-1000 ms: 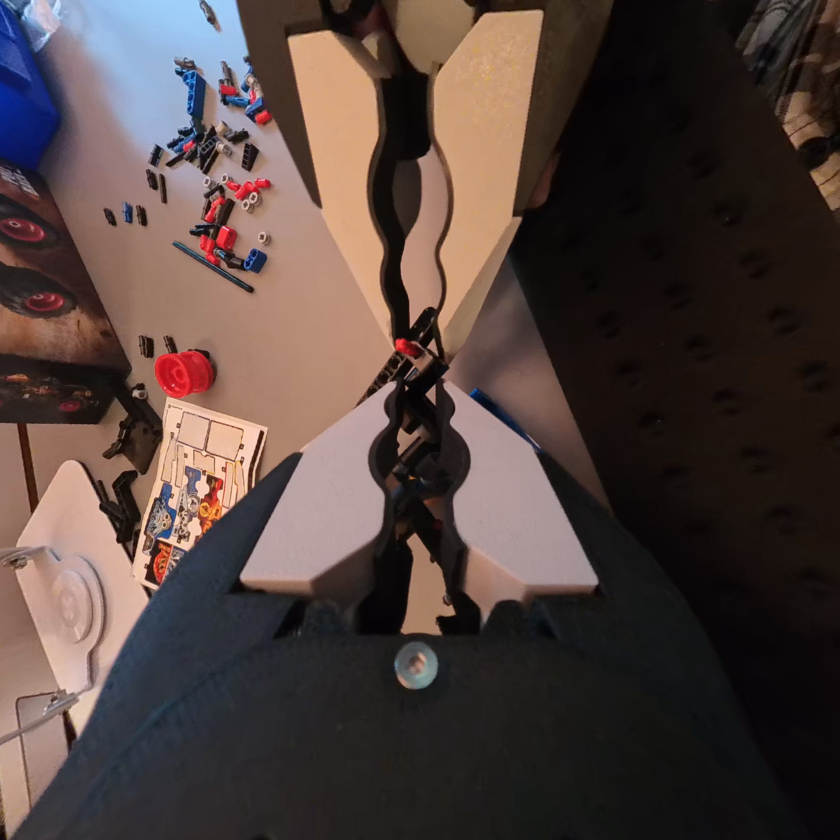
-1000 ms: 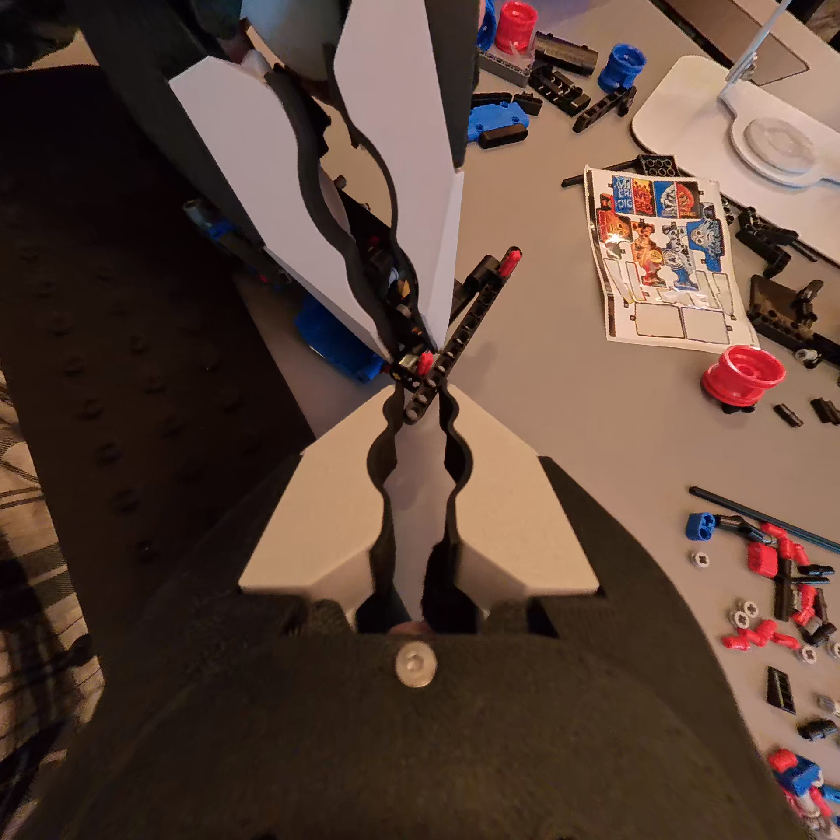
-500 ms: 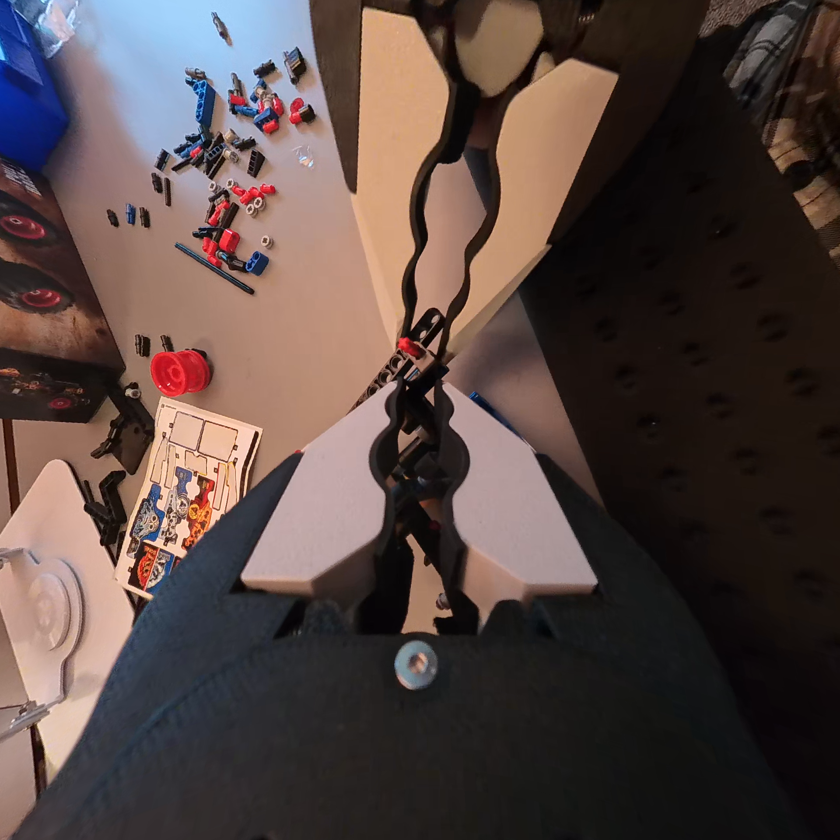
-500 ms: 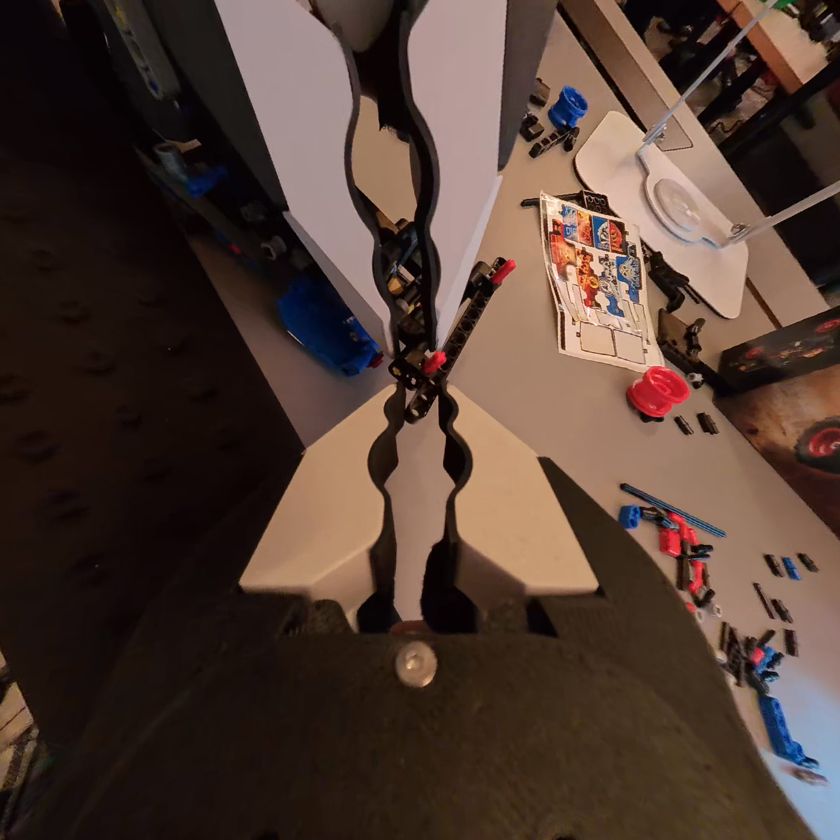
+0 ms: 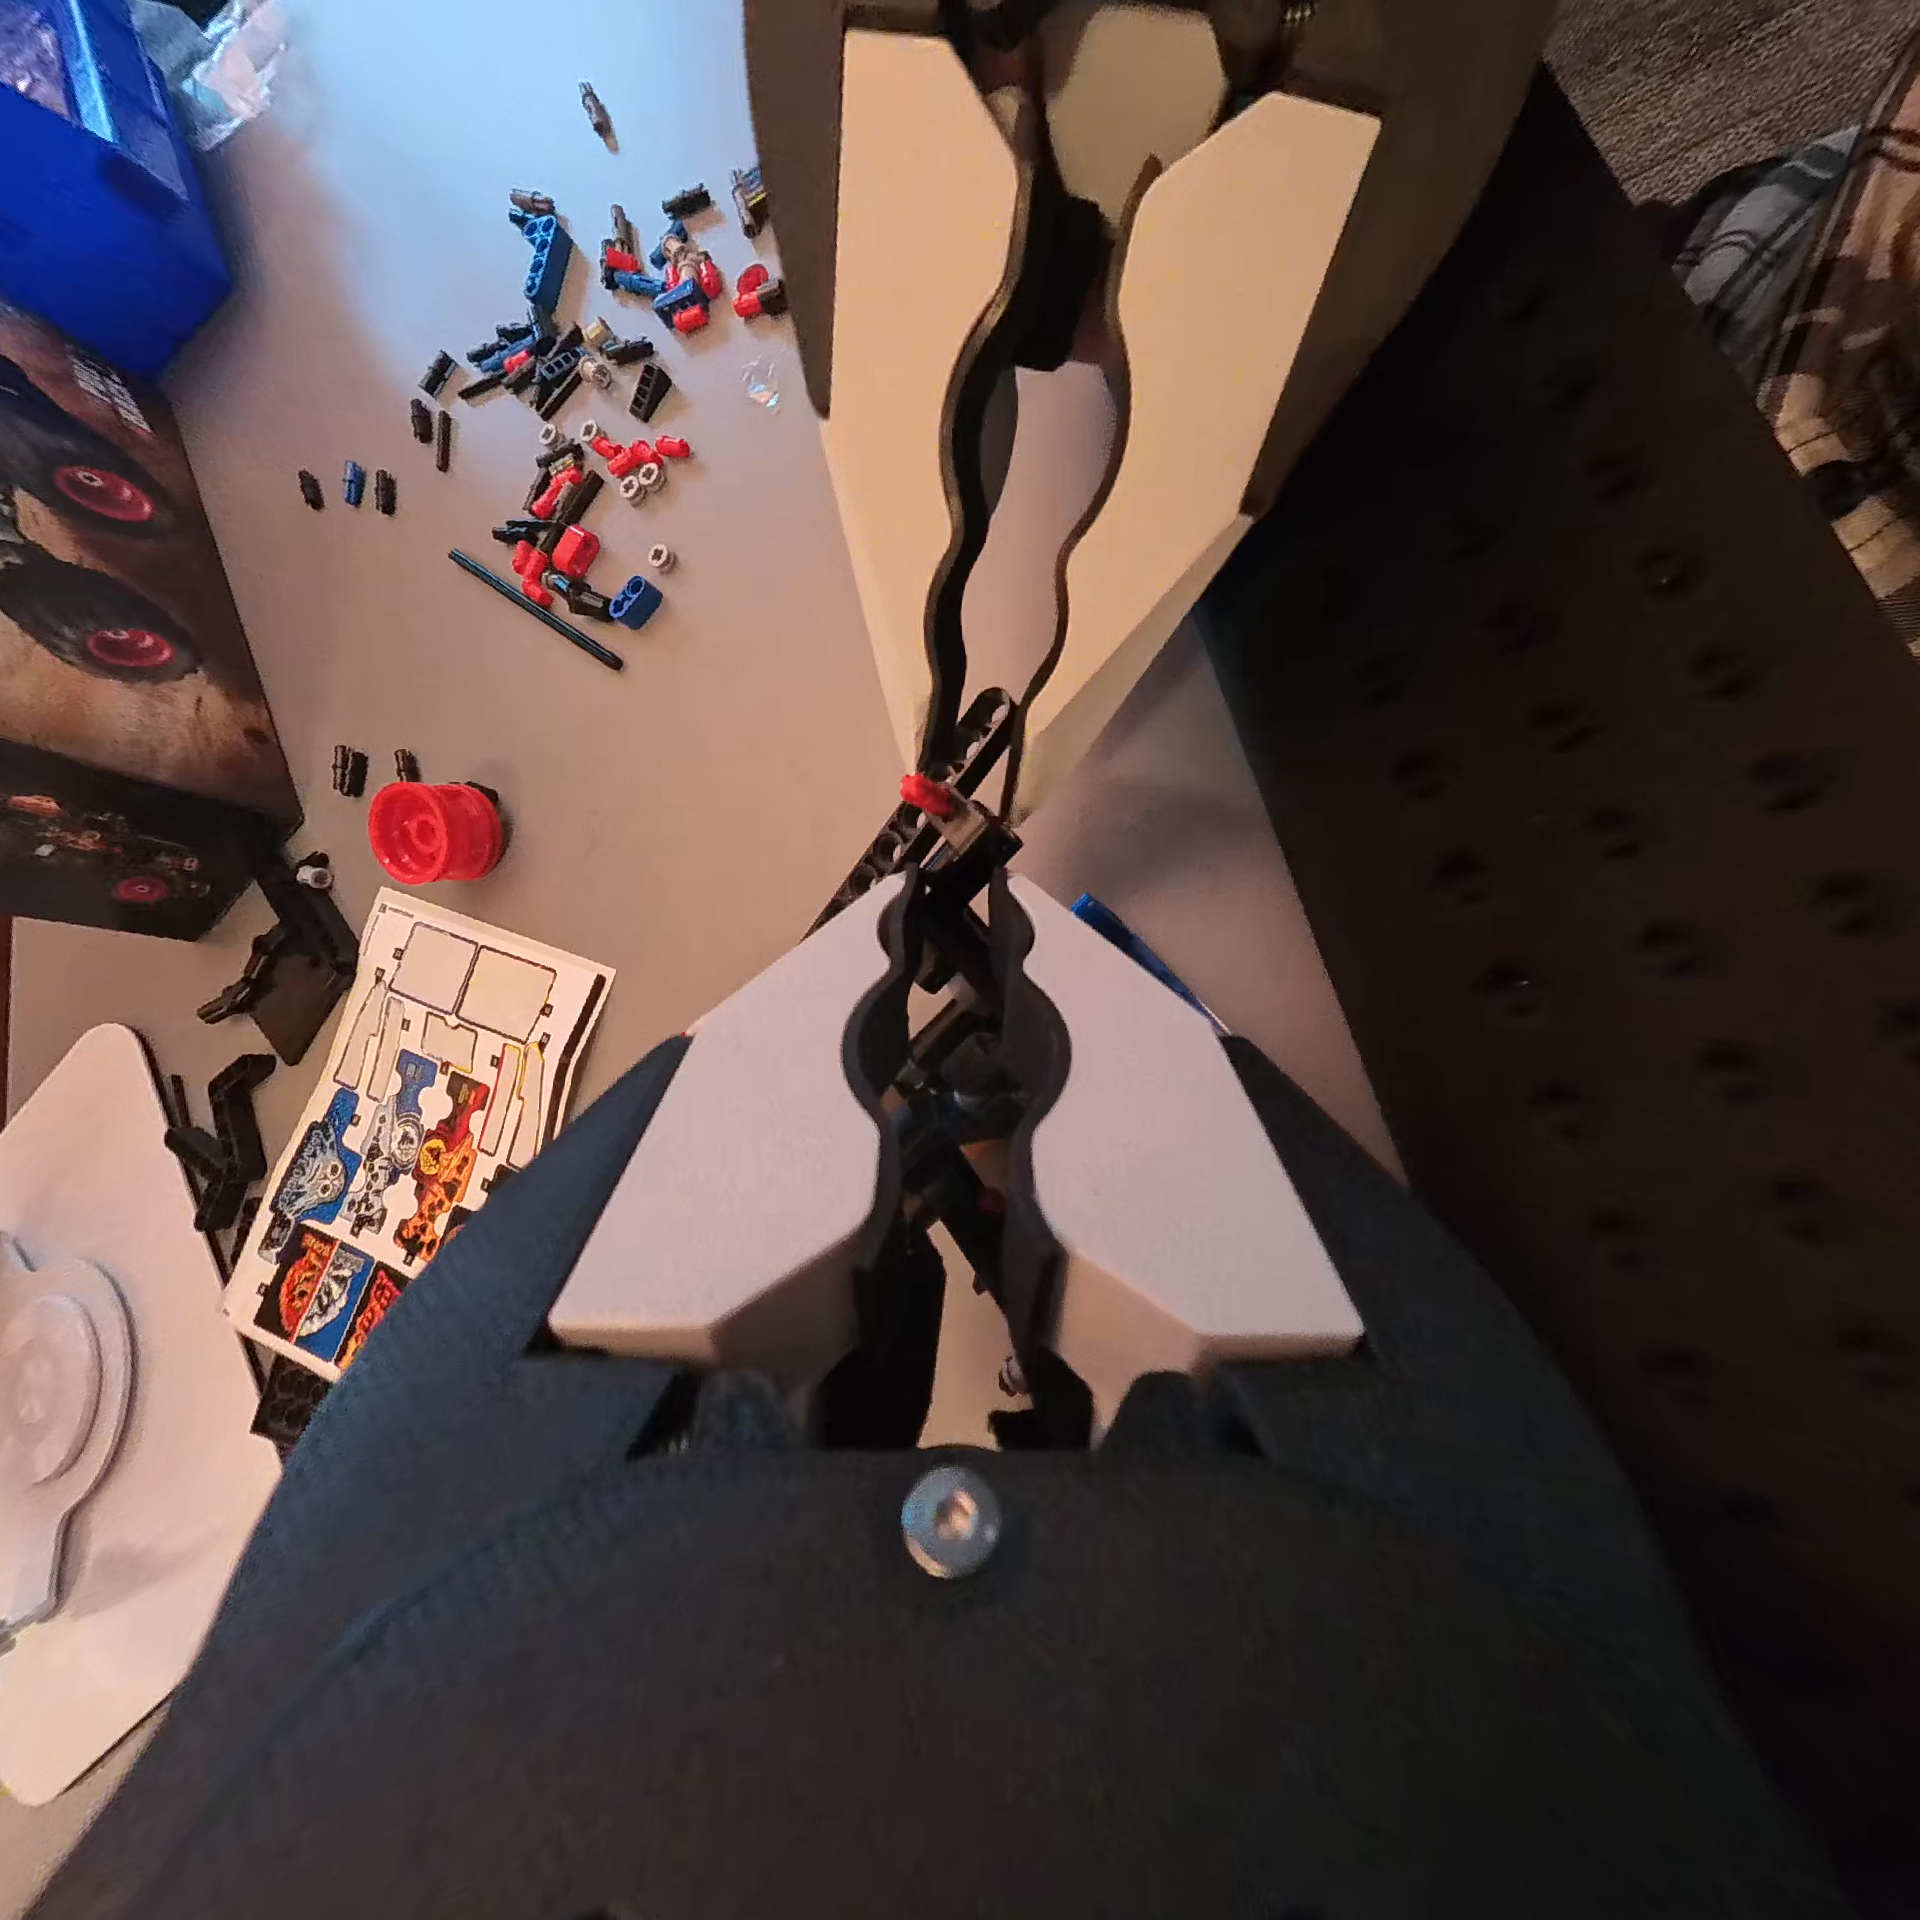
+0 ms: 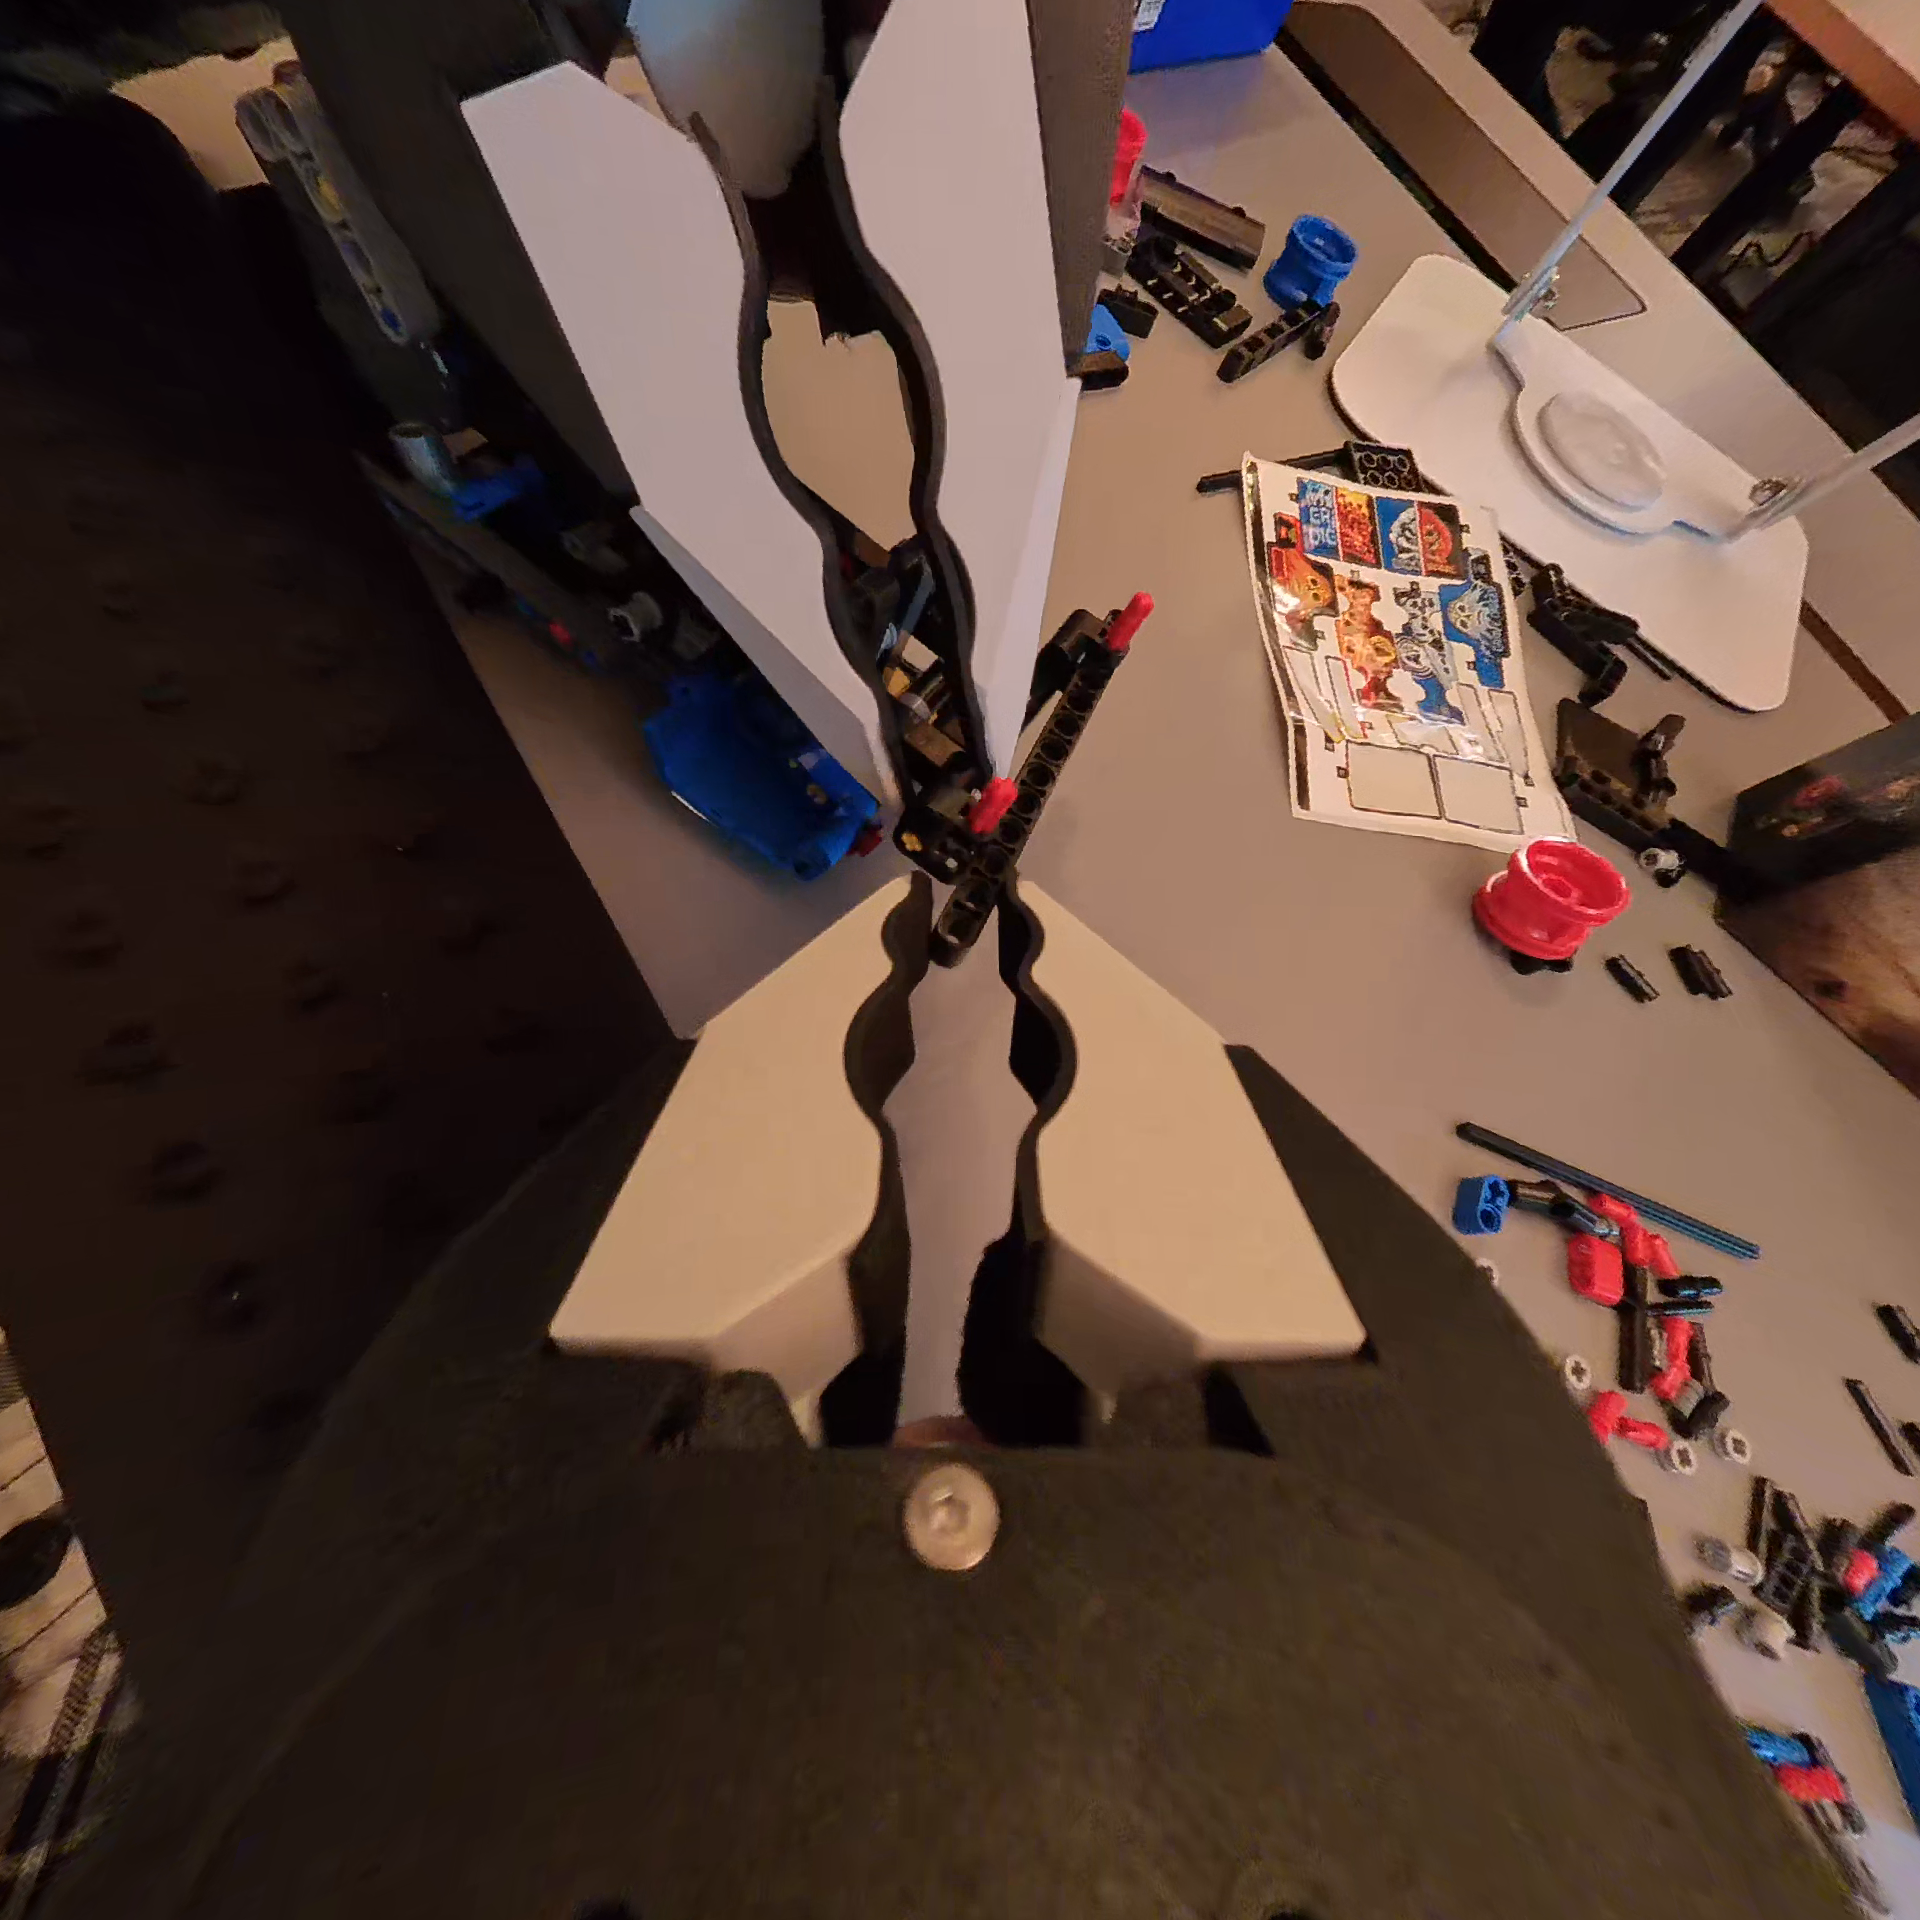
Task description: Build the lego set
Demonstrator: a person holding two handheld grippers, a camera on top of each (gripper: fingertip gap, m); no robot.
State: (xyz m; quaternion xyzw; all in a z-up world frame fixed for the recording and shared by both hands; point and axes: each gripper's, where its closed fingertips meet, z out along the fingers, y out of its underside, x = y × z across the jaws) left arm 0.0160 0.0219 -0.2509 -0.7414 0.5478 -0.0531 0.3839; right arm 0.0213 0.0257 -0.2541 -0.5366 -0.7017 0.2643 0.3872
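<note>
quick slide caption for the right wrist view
Right gripper pinches a black holed beam against the assembly held by the left gripper.

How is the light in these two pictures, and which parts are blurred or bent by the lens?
Left wrist view: warm dim light, cooler glare on the table top left; the dark floor loses detail; the white stand base looks smeared at the edge. Right wrist view: same orange tint; the loose pieces at lower right are blurred; wide-angle bending curves the table edge; the black beam is sharp.
</note>
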